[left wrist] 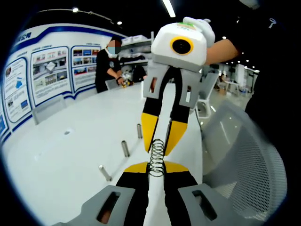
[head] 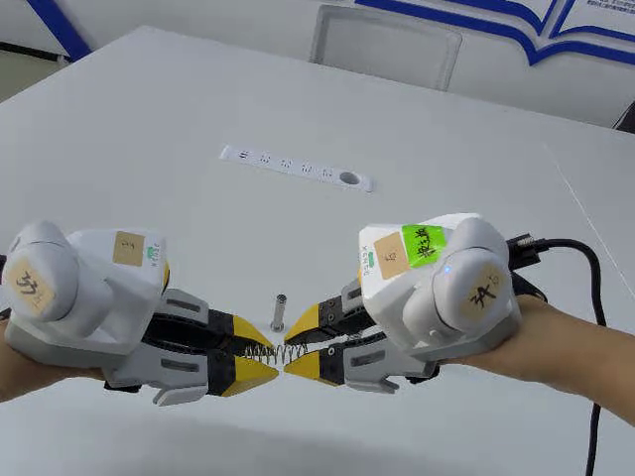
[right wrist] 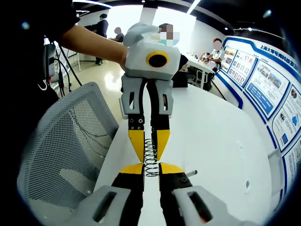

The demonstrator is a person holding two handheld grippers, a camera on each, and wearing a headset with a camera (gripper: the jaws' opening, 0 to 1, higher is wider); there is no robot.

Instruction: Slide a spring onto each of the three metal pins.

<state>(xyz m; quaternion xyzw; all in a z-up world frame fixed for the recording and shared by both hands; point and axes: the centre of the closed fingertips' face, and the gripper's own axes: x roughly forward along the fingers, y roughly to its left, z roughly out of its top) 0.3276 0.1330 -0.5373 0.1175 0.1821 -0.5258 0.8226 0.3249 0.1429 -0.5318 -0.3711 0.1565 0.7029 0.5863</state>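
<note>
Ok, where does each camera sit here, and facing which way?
Head view: on the headset, looking forward and down at the table; the person's forearms show, left gripper and right gripper meeting tip to tip.
Left gripper view: on the left gripper, facing the right one; own jaws and an arm show.
Right gripper view: on the right gripper, facing the left one; own jaws and an arm show.
All three share the spring between the tips and a pin.
</note>
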